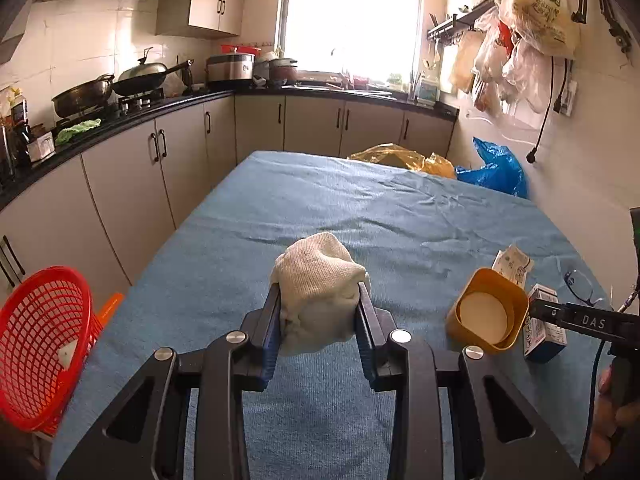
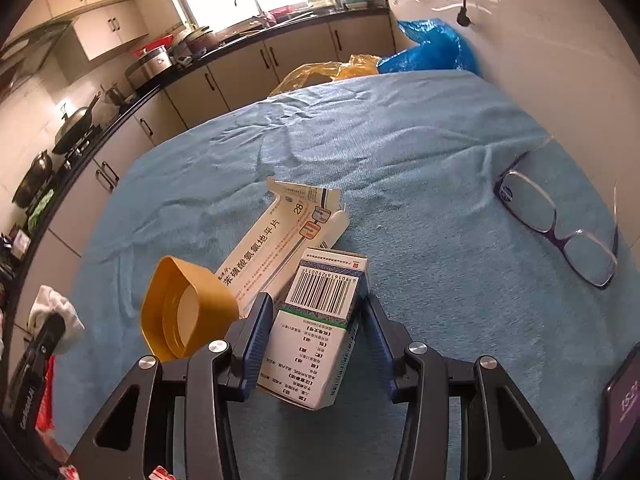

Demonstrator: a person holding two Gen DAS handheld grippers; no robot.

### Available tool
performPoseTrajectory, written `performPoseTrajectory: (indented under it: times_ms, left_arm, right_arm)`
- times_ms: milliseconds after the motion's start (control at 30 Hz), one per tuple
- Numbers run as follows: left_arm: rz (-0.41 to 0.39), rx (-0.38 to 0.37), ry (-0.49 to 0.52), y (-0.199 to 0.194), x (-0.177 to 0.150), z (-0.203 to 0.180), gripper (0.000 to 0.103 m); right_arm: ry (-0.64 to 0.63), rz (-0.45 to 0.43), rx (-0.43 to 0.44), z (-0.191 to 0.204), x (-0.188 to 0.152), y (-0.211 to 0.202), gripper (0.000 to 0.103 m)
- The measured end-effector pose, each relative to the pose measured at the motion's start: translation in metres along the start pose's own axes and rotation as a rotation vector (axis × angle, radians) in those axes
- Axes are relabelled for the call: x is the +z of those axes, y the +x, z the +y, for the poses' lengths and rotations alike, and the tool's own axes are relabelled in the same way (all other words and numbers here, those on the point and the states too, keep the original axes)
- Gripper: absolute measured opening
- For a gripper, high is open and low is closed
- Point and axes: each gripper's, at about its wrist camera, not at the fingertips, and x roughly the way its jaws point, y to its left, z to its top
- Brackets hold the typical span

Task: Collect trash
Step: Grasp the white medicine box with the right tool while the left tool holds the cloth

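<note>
My left gripper (image 1: 319, 292) is shut on a wad of white knitted cloth (image 1: 316, 280), held above the blue-covered table (image 1: 360, 208). In the right wrist view the same wad (image 2: 48, 308) shows at the far left. My right gripper (image 2: 316, 296) is shut on a small white medicine box with a barcode (image 2: 316, 340), its blue pads against both sides. Just left of it a yellow cap (image 2: 184, 308) lies on its side. A long flattened medicine carton (image 2: 276, 240) lies behind both. The left wrist view shows the cap (image 1: 486, 312) and the small box (image 1: 544, 328) at the right.
A red mesh basket (image 1: 40, 340) stands off the table's left edge. Purple-framed glasses (image 2: 556, 224) lie on the right of the table and a phone (image 2: 624, 400) at the near right edge. Yellow (image 1: 396, 156) and blue (image 1: 496, 168) plastic bags sit beyond the far end. Kitchen counters run along the left.
</note>
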Motion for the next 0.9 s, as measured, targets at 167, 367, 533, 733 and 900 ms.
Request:
performPoseTrajectory:
  times_ms: [167,367,533,733,900]
  left_arm:
    - [0.000,0.005,0.005,0.000,-0.001,0.000,0.032]
    - [-0.002,0.012,0.019,0.000,-0.002,-0.002,0.032]
    - [-0.002,0.019,0.024,0.000,-0.002,-0.004,0.032]
    - [-0.005,0.030,0.031,0.000,-0.003,-0.006,0.032]
    - [-0.010,0.039,0.037,0.001,-0.004,-0.007,0.032]
  right_arm:
    - [-0.019,-0.008,-0.022,0.001,-0.002,-0.004,0.049]
    - [-0.055,0.000,-0.077,0.006,-0.003,-0.003,0.050]
    - [-0.060,0.002,-0.078,0.005,-0.005,-0.004,0.048]
    - [-0.069,0.002,-0.107,0.005,-0.006,-0.003,0.037]
    - [-0.042,-0.063,-0.027,0.003,-0.004,-0.018,0.037]
